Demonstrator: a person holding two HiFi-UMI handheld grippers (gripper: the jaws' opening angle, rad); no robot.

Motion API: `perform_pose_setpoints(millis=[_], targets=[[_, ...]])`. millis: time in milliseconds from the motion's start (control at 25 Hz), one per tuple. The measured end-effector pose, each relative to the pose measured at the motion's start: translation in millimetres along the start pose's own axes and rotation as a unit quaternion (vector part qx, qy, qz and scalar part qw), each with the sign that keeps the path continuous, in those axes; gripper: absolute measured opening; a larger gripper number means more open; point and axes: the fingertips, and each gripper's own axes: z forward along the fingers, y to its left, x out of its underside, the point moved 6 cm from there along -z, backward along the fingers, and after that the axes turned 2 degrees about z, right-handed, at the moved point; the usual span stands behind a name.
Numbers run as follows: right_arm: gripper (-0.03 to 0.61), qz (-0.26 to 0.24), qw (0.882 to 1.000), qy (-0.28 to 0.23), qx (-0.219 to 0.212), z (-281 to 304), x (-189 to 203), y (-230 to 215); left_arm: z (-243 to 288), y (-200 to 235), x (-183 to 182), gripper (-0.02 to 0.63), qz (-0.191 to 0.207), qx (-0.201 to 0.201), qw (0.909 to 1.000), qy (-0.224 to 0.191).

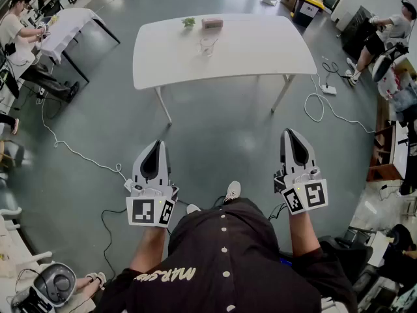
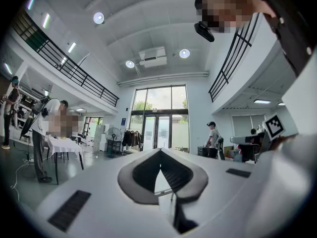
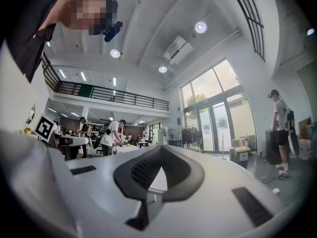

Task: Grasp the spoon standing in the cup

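A clear cup (image 1: 207,45) with a thin spoon standing in it sits near the far edge of the white table (image 1: 260,47), well ahead of me. Both grippers are held level over the grey floor, a good way short of the table. My left gripper (image 1: 156,145) has its jaws closed tip to tip with nothing between them, as the left gripper view (image 2: 160,151) also shows. My right gripper (image 1: 292,133) is likewise shut and empty (image 3: 161,148). The cup and spoon cannot be made out in either gripper view.
A small green plant (image 1: 188,23) and a pinkish box (image 1: 212,23) stand behind the cup. Cables (image 1: 71,150) trail over the floor at left and right (image 1: 319,106). Another white table (image 1: 68,25) with seated people is at far left. A person (image 1: 374,38) sits at far right.
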Motion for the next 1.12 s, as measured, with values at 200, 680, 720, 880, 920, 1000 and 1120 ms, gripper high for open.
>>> perform_pose_setpoints(millis=[200, 680, 720, 880, 920, 1000, 1120], targets=[[-0.011, -0.004, 1.000, 0.000, -0.002, -1.9, -1.8, 0.5, -0.5, -1.6, -0.5, 0.009, -0.001, 0.000, 1.0000, 0.000], [-0.003, 0.007, 1.000, -0.010, -0.005, -4.3, -0.7, -0.8, 0.7, -3.5, 2.6, 0.009, -0.002, 0.001, 1.0000, 0.004], [-0.003, 0.005, 1.000, -0.010, -0.005, -4.5, 0.0, -0.9, 0.8, -4.0, 3.4, 0.009, -0.002, 0.000, 1.0000, 0.004], [-0.003, 0.001, 1.000, -0.011, -0.009, -2.5, 0.5, -0.6, 3.3, -4.2, 3.9, 0.009, -0.002, 0.001, 1.0000, 0.006], [0.000, 0.002, 1.000, -0.011, -0.012, -1.9, 0.5, -0.9, 3.9, -4.4, 3.7, 0.009, -0.002, 0.001, 1.0000, 0.007], [0.018, 0.004, 1.000, -0.010, -0.015, -1.1, 0.4, -1.4, 4.7, -5.2, 3.1, 0.009, -0.002, 0.001, 1.0000, 0.008], [0.049, 0.005, 1.000, -0.009, -0.022, -0.9, 0.1, -1.2, 4.6, -6.9, 2.6, 0.009, -0.001, 0.000, 1.0000, 0.009]])
